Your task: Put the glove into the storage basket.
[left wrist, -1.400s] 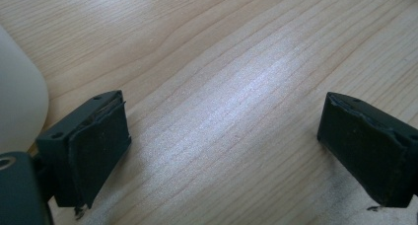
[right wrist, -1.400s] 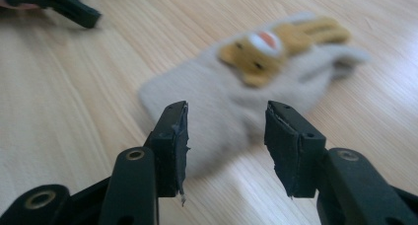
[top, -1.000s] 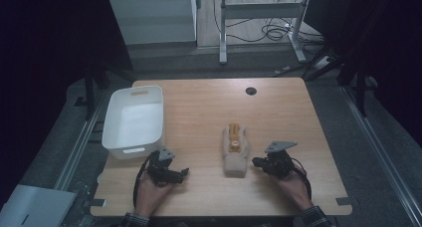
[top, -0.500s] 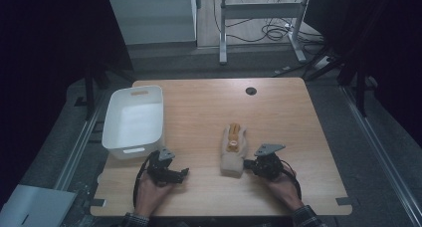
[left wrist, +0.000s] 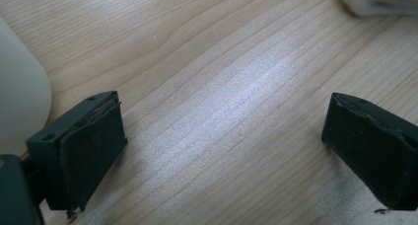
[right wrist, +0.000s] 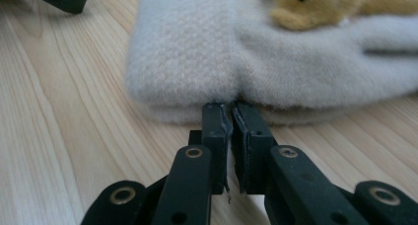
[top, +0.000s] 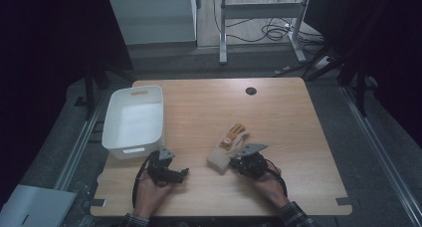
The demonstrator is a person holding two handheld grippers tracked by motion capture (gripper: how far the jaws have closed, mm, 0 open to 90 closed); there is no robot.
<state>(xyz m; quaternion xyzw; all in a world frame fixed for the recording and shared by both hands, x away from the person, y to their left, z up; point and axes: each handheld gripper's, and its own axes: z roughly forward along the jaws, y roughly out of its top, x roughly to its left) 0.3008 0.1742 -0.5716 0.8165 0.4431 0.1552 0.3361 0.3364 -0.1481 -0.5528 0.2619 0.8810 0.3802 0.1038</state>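
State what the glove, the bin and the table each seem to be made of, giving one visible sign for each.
Glove: soft fleece or knit, seemingly; nubby, fuzzy cream surface with a yellow plush patch. Bin: probably plastic; smooth matte white walls, moulded handle slot. Table: wood or wood-look laminate; pale grain lines with a slight sheen.

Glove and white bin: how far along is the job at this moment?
Nothing looks finished: the glove lies on the table, apart from the white bin, which looks empty. In hand: the right gripper has its jaws closed, tips against the glove's cuff edge, seemingly pinching it. The left gripper rests open over bare wood. Probably left: lifting the glove and putting it in the bin.
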